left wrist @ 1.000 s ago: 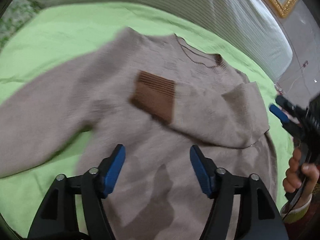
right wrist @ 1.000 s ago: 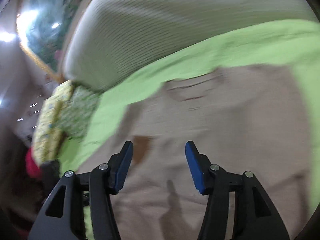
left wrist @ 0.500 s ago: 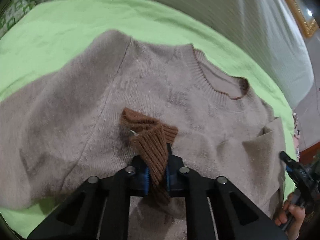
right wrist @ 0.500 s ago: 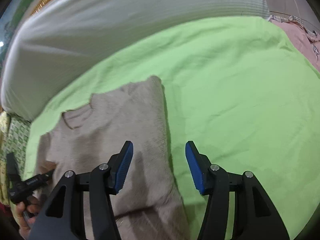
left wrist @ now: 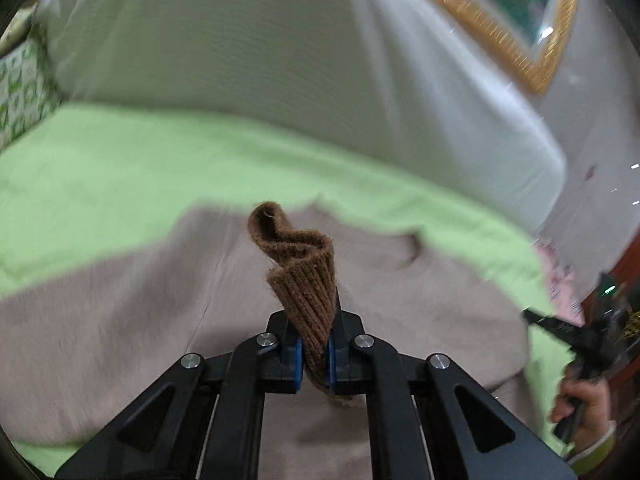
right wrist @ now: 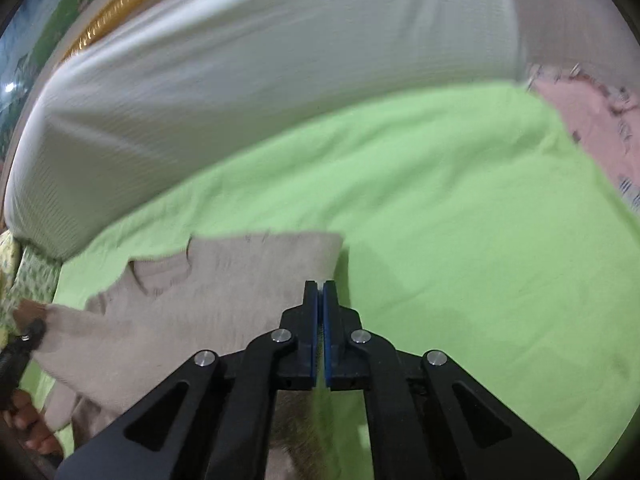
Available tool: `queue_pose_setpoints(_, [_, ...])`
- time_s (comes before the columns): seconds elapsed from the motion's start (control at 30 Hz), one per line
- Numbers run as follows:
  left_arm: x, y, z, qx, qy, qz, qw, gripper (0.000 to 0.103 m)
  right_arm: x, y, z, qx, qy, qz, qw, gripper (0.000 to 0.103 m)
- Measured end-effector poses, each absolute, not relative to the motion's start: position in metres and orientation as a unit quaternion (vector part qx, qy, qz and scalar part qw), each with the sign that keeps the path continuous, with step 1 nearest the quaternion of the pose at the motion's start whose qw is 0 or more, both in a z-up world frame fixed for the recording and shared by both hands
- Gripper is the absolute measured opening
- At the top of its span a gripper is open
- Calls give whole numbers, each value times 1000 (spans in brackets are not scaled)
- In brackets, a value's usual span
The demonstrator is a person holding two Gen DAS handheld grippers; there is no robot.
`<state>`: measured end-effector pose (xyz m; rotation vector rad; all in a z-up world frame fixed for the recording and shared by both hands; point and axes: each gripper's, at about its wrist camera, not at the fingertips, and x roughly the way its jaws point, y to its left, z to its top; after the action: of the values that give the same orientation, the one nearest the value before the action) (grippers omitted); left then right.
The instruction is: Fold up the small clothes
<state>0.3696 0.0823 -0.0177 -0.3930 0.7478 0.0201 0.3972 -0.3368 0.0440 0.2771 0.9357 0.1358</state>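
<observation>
Sweater [left wrist: 120, 320], beige knit, is lying spread flat on the green sheet [left wrist: 100, 168] covering the bed, its neckline [right wrist: 160, 276] pointing toward the white headboard cushion [left wrist: 260, 60] along the far edge and its body reaching back toward the near edge. In the right wrist view, one folded side edge of the sweater is running straight toward the camera, with bare sheet stretching away to the right of it. The brown ribbed cuff [left wrist: 308, 276] of one sleeve is standing up from the garment, raised clear of the chest panel. The left gripper [left wrist: 315, 354] is pinching this cuff, its blue pads pressed on the rib from both sides. The right gripper [right wrist: 320, 336], whose jaws have just been closing, is showing its pads drawn together with only a thin slit between them, at the sweater's side edge; whether any cloth is caught in that slit cannot be told, since nothing shows between the pads. The step in hand appears to be the carrying of a sleeve across the body. To do it well, the cuff should probably be kept taut and low, travelling parallel to the shoulder line, so that the sleeve is laid down flat without dragging the panel beneath; the right gripper would best be anchoring the folded edge meanwhile.
</observation>
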Motion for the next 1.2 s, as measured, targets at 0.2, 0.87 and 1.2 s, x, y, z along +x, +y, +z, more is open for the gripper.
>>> queue_pose_setpoints(0.2, [356, 103, -79, -194, 418, 40, 887, 7, 392, -319, 12, 95, 493, 53, 863, 3])
queue_pose_setpoints(0.87, [397, 86, -73, -68, 443, 105, 888, 5, 486, -298, 4, 96, 483, 23, 870, 8])
queue_pose_setpoints(1.2, [320, 125, -39, -166, 428, 109, 882, 32, 409, -272, 52, 98, 438, 51, 892, 63])
